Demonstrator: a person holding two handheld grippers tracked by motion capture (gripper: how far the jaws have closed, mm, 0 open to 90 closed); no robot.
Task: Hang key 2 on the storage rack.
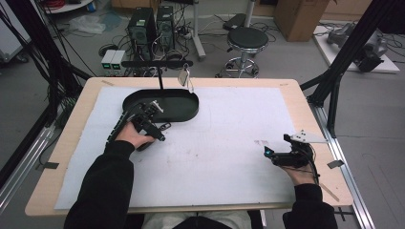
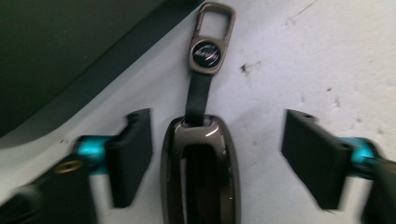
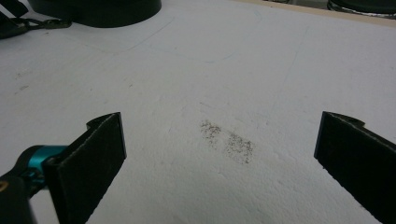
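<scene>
**Closing on the key fob**

Your left tool (image 2: pixel 217 158) straddled the key fob (image 2: pixel 201 172), jaws spread, neither pad touching. The fob lay flat on the worktop (image 1: pixel 229 143) just beside the black tray (image 1: pixel 186 112), strap and clip (image 2: pixel 211 44) pointing away. Centring it before squeezing looked wise. Your left hand (image 1: pixel 136 138) reached forward, tool angled down. The right tool (image 3: pixel 219 158) rested wide open, well apart.

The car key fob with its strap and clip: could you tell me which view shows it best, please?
The left gripper view: the key fob lies close up between that gripper's open jaws, strap and clip plain. The high view shows it small beside the black tray, by the left gripper. The right gripper view catches just the clip at its top-left corner.
</scene>
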